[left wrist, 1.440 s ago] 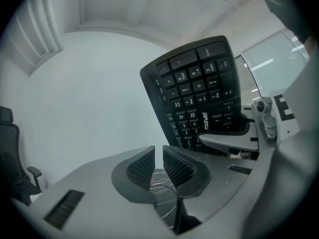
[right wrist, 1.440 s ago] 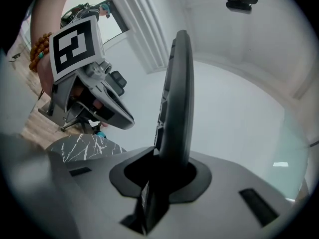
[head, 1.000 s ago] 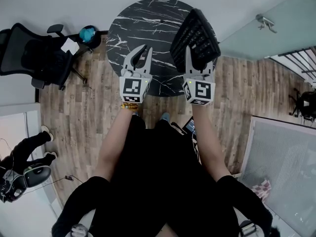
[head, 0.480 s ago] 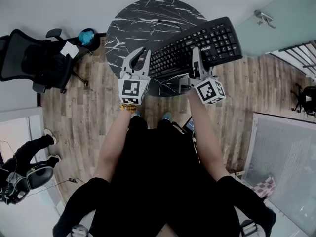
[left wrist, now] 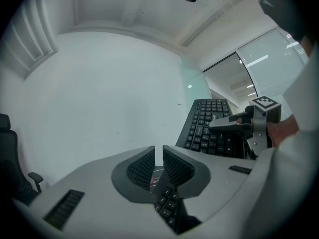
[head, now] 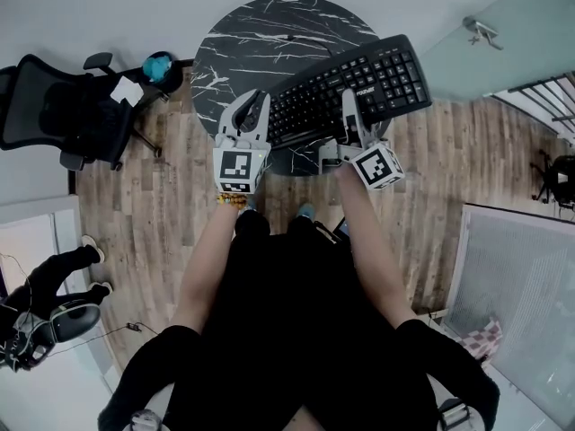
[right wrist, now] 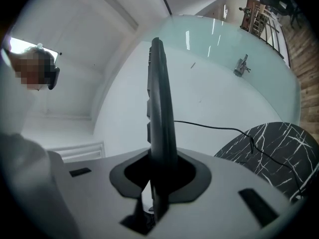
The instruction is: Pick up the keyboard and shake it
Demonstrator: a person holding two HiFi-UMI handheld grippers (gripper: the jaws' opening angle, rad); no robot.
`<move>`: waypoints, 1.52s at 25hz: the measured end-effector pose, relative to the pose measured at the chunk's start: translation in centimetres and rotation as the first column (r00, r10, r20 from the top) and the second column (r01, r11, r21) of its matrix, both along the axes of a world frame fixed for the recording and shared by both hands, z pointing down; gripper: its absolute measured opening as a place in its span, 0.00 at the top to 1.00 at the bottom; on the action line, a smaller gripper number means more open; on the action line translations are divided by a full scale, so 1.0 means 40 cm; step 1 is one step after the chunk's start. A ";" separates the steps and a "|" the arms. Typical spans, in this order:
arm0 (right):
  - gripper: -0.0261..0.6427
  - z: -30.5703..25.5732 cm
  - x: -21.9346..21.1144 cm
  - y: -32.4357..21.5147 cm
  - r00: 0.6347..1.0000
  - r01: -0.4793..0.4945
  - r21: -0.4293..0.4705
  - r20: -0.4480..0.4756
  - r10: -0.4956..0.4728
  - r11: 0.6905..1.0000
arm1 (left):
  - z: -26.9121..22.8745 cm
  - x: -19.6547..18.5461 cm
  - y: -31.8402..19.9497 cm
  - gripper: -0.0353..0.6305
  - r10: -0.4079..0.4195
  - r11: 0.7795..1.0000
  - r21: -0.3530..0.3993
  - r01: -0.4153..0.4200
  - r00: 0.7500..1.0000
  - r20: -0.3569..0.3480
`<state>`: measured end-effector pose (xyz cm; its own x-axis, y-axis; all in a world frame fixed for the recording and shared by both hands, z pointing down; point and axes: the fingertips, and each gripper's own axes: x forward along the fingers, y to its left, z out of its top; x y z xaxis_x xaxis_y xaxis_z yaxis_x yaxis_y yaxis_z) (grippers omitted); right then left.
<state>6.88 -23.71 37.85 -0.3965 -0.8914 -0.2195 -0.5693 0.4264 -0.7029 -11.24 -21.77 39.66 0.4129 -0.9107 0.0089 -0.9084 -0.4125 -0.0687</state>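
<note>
A black keyboard [head: 346, 83] hangs keys-up above the right side of a round black marble table [head: 243, 43]. My right gripper [head: 349, 108] is shut on its near long edge. In the right gripper view the keyboard [right wrist: 159, 108] stands edge-on between the jaws of this gripper [right wrist: 158, 169]. My left gripper [head: 250, 108] is at the keyboard's left end, its jaws a narrow slit apart with nothing between the pads. The left gripper view looks past its own jaws [left wrist: 158, 161] along the keyboard [left wrist: 209, 128] to the right gripper [left wrist: 234, 126]; some keys show beneath the jaws.
A thin cable [right wrist: 214, 127] runs from the keyboard down to the table [right wrist: 269, 153]. A black office chair [head: 63, 106] and a teal object [head: 160, 63] stand left of the table. A glass partition [head: 485, 52] is at the right, and another person's legs [head: 45, 277] are at lower left.
The right gripper has rolled. The keyboard swung from pointing away at the table's right to lying keys-up across it, then shifted slightly left. The left gripper has hardly moved.
</note>
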 end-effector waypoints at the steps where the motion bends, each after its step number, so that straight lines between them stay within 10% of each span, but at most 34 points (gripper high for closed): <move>1: 0.84 0.004 -0.002 -0.002 1.000 -0.001 -0.006 0.004 0.001 1.000 | 0.001 -0.003 0.000 0.87 -0.002 1.000 -0.002 0.002 1.000 -0.001; 11: 0.84 0.238 0.023 0.009 0.971 -0.100 -0.275 0.182 0.154 0.956 | 0.086 -0.024 0.020 0.87 -0.006 0.997 -0.072 0.007 1.000 0.016; 29: 0.83 0.632 -0.005 0.067 0.956 -0.155 -0.511 0.137 0.259 0.846 | 0.203 -0.014 0.070 0.87 0.024 0.984 -0.180 -0.017 0.999 0.036; 38: 0.82 0.775 -0.006 0.070 0.989 -0.090 -0.619 0.039 0.146 0.780 | 0.288 -0.009 0.111 0.87 0.030 0.969 -0.247 -0.023 0.999 0.022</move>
